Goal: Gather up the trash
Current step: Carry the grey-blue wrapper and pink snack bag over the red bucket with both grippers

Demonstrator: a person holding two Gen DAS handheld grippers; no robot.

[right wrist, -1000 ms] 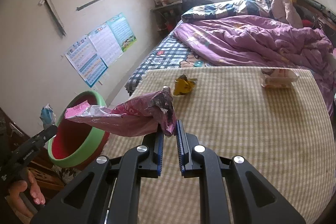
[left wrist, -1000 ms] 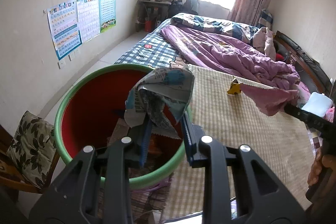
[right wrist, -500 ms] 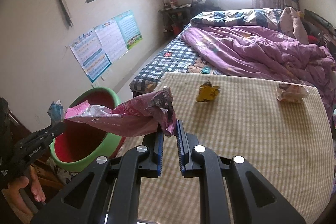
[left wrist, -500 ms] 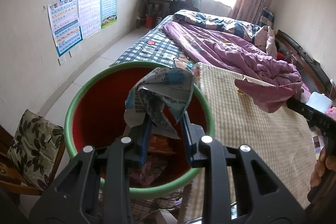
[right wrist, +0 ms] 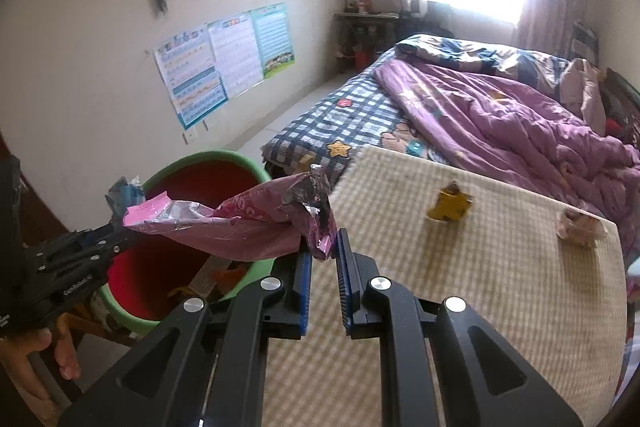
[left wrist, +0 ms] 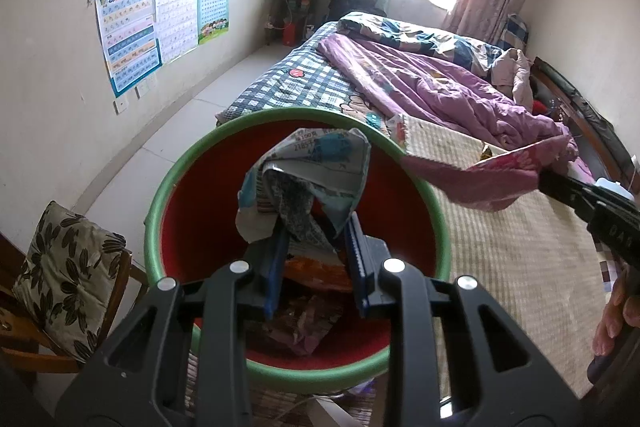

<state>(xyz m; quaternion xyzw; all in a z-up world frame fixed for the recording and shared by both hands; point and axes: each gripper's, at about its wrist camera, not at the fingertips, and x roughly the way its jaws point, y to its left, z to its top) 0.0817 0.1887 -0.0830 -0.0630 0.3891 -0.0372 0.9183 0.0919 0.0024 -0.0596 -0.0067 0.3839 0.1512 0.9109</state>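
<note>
Left tool (left wrist: 316,259) clamps paper (left wrist: 308,179) over the bin (left wrist: 160,203). Right tool (right wrist: 324,263), clamped on wrapper (right wrist: 240,227), sits short of the bin rim; releasing there likely drops the wrapper on the desk (right wrist: 480,287).

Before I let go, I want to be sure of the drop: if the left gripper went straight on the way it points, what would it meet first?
Probably the trash already in the bin; the left gripper, holding a crumpled paper, points down into it.
</note>
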